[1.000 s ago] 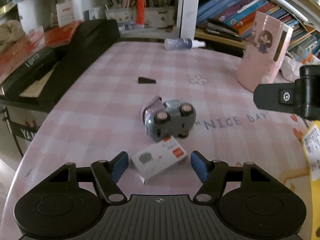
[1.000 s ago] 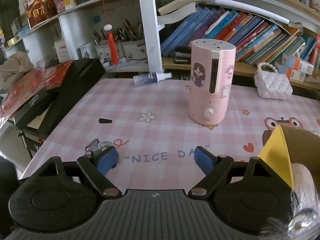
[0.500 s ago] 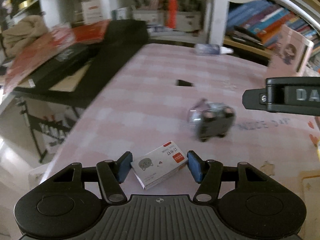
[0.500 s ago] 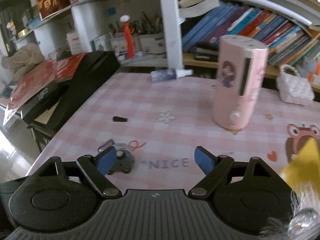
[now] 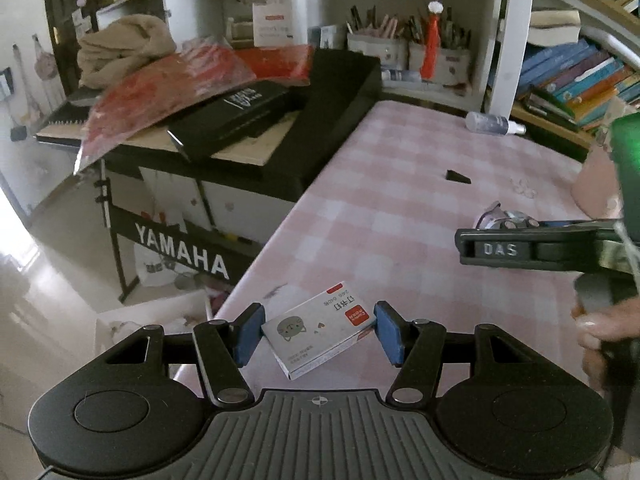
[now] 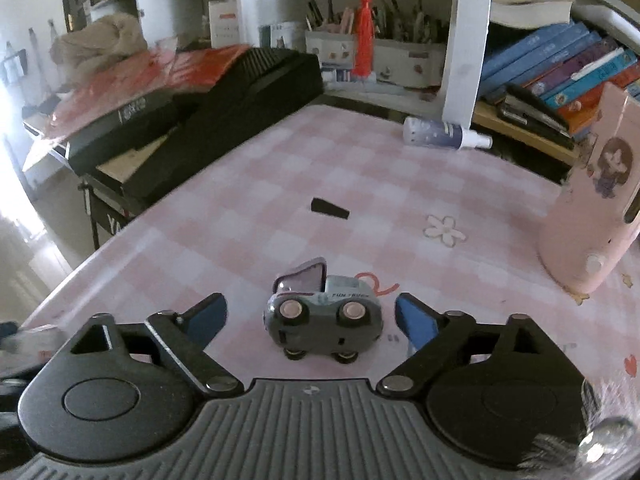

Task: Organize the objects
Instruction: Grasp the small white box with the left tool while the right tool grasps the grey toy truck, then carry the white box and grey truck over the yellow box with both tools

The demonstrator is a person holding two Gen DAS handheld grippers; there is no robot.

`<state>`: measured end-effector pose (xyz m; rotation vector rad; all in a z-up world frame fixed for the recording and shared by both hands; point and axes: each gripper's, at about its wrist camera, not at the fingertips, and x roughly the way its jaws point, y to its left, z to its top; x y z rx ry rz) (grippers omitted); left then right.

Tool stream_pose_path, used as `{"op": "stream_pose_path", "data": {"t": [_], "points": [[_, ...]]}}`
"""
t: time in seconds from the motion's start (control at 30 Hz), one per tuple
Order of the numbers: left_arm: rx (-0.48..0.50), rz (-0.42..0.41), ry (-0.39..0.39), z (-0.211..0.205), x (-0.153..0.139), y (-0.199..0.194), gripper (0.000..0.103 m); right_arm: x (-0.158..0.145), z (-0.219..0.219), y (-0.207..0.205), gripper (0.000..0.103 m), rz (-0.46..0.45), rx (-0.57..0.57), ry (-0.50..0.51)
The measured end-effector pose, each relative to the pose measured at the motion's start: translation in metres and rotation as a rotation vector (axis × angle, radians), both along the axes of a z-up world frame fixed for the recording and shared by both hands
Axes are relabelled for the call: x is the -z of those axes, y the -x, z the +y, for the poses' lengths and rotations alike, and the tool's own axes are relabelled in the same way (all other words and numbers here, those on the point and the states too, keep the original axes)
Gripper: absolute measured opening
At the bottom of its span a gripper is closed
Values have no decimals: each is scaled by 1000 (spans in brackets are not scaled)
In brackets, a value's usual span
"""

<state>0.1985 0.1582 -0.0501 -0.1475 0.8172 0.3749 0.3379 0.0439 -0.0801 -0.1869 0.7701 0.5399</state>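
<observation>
A white staple box with a cat drawing and a red label sits between my left gripper's blue pads, which are shut on it near the table's left edge. A grey toy car lies on its side on the pink checked table, wheels toward the camera. My right gripper is low over the car, one finger on each side, jaws opening and pads clear of it. In the left wrist view the right gripper and the hand holding it hide most of the toy car.
A small black wedge lies mid-table and a spray bottle at the back. A pink humidifier stands at the right. A black Yamaha keyboard, piled with boxes and red bags, runs along the table's left edge. Bookshelves stand behind.
My left gripper closed on the staple box and carried it left, away from the toy car toward the table edge. My right gripper came down and forward until the car lay between its fingers.
</observation>
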Motion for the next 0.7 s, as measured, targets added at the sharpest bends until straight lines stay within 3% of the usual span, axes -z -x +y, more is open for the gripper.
{"op": "stream_pose_path", "data": {"t": [0.1, 0.27, 0.4, 0.7], "points": [[12, -17, 2, 2, -6, 9, 59, 6, 3, -1, 62, -5, 23, 15], [49, -51, 9, 3, -17, 19, 59, 3, 2, 6, 62, -32, 26, 22], [109, -79, -14, 0, -27, 31, 59, -19, -10, 29, 62, -60, 28, -16], [224, -151, 19, -10, -47, 73, 59, -75, -54, 106, 62, -85, 71, -80]]}}
